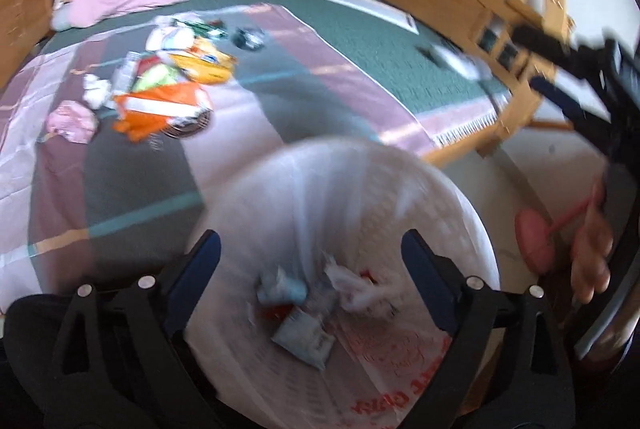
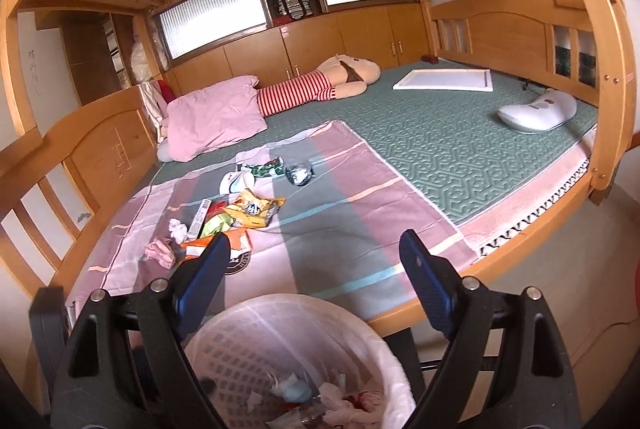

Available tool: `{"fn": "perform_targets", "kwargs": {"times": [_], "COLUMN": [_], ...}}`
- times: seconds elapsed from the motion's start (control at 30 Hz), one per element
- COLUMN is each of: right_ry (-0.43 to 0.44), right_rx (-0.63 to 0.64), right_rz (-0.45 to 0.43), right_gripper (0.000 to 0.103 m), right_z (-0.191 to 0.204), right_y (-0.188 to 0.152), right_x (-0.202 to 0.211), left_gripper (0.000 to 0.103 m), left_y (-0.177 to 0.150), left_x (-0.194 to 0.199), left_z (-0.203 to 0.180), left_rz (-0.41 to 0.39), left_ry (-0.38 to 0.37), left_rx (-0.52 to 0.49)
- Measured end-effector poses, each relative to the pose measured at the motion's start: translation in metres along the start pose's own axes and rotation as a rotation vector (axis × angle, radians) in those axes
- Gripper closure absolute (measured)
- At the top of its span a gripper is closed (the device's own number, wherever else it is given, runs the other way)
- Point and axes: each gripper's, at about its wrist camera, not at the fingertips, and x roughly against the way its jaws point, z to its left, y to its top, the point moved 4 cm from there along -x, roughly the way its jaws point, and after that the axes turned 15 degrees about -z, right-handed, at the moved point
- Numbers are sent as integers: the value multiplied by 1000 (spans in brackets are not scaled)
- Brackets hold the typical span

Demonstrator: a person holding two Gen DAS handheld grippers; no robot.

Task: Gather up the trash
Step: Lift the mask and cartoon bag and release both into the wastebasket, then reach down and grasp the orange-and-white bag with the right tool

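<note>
A white bin with a plastic liner [image 1: 420,197] stands by the bed; it also shows in the right wrist view [image 2: 248,317]. Several scraps lie inside it [image 1: 304,333]. My left gripper [image 1: 310,249] hangs open and empty right over the bin. My right gripper [image 2: 314,249] is open and empty above the bin's far rim, and shows at the right edge of the left wrist view [image 1: 560,69]. A pile of trash lies on the bed: a yellow snack bag [image 2: 256,209], an orange wrapper [image 1: 160,109], a white crumpled tissue [image 2: 178,229], a pink scrap [image 2: 160,253].
The trash lies on a pink and grey sheet [image 2: 340,213] over a green mat [image 2: 460,145]. A pink pillow [image 2: 216,117], a plush toy [image 2: 340,81], a white tray [image 2: 444,79] and a white device [image 2: 536,113] lie farther back. Wooden bed rails surround it.
</note>
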Motion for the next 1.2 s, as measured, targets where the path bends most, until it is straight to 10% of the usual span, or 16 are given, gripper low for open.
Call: {"fn": "perform_targets", "kwargs": {"times": [0.47,1.03,1.2], "right_ry": [138,12,96], "right_rx": [160,98,73], "right_rz": [323,750,747], "right_gripper": [14,14,69], "right_z": [104,142,159], "right_y": [-46,-173,-164], "right_x": [-150,-364,-354], "left_gripper": [7,6,6], "left_y": [56,19,15], "left_x": [-18,-28,-30], "left_z": [188,278,282], "left_rz": [-126,-170,-166], "left_ry": [476,568,569], "left_rx": [250,609,647]}}
